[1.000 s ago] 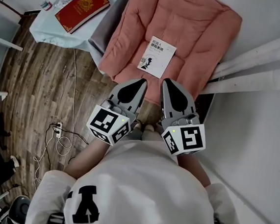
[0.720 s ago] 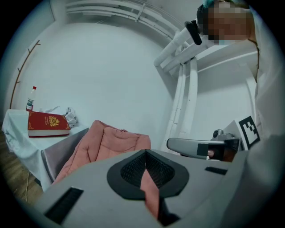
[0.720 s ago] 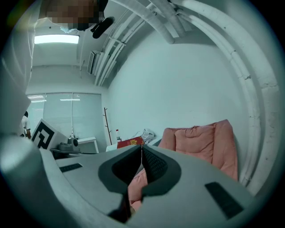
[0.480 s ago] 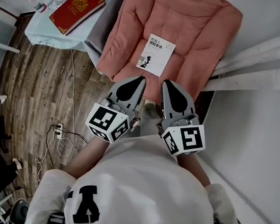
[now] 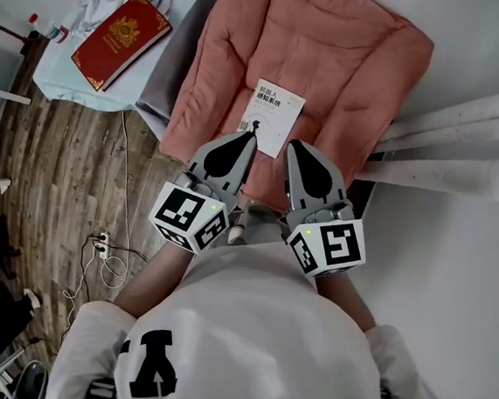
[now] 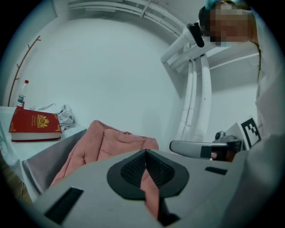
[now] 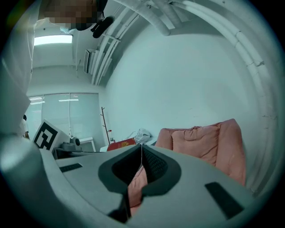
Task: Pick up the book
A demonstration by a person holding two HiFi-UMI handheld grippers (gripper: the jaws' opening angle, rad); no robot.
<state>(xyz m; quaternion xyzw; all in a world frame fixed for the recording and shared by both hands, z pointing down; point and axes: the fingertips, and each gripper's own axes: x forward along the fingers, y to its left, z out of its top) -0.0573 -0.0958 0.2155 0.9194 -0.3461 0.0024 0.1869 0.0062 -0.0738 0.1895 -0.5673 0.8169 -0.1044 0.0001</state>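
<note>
A thin white book (image 5: 273, 118) lies flat on a pink cushion (image 5: 333, 62) in the head view. My left gripper (image 5: 252, 136) hangs shut and empty with its tip over the book's near edge. My right gripper (image 5: 293, 143) is shut and empty too, just right of the book's near corner. A thick red book (image 5: 121, 40) with a gold emblem rests on a pale side table (image 5: 68, 76) at the far left. The left gripper view shows that red book (image 6: 34, 125) and the cushion (image 6: 107, 144); the white book is hidden there behind the jaws. The right gripper view shows the cushion (image 7: 209, 144).
A grey chair frame (image 5: 170, 64) borders the cushion's left side. Cables and a power strip (image 5: 102, 246) lie on the wooden floor (image 5: 58, 185). White pipes (image 5: 467, 127) and a white wall stand to the right. The person's own body fills the lower part of the head view.
Both grippers have moved forward toward the white book, staying shut. The book and cushion now sit nearer the jaw tips in the head view.
</note>
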